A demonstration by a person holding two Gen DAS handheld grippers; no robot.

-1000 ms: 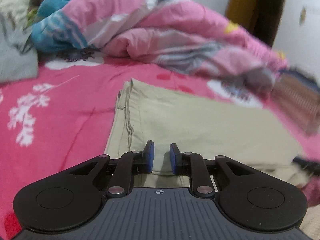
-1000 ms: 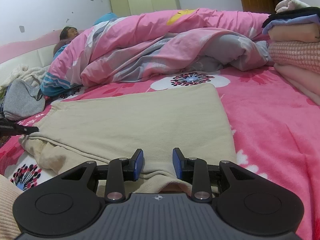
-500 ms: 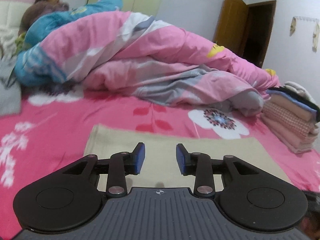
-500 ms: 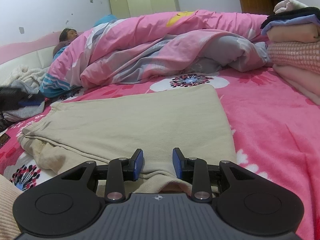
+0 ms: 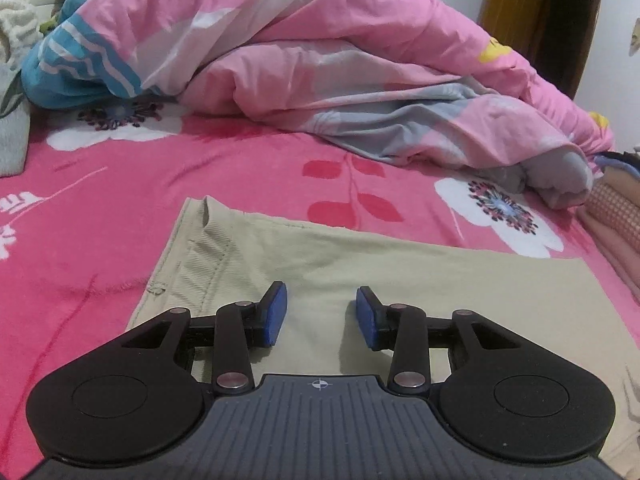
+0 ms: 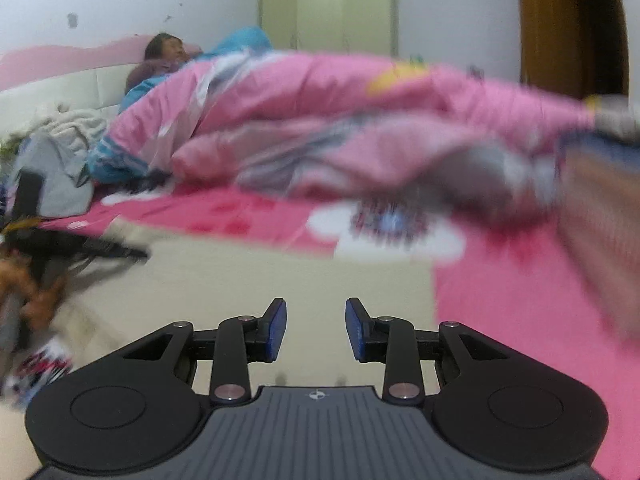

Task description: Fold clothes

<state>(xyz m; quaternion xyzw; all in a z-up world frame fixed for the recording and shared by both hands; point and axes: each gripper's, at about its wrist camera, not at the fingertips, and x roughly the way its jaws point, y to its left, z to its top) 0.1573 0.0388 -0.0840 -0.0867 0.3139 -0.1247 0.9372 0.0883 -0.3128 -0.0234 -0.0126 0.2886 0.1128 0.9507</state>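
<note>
While both of our hand-held grippers hang over the beige garment (image 5: 400, 280), neither grips anything. Our left hand-held gripper (image 5: 321, 314) has its jaws spread wide, blue pads (image 5: 276, 318) apart, with bare cloth showing between them. Our right hand-held gripper (image 6: 315, 330) is released too, its jaws parted above the same cloth; that view is blurred, so we cannot tell whether the tips touch the fabric.

We see the garment (image 6: 288, 280) lying flat and folded on the bed (image 5: 100, 208), on a pink sheet with white flowers. A ribbed band with a seam (image 5: 200, 264) runs along its left edge. Beyond it lies a bunched pink quilt (image 5: 340, 72), well apart from the garment. A stack of folded clothes (image 5: 620, 216) sits at the right edge of the bed. In the right view a person (image 6: 164, 56) rests at the headboard, and a grey cloth (image 6: 60, 184) lies at the left.
</note>
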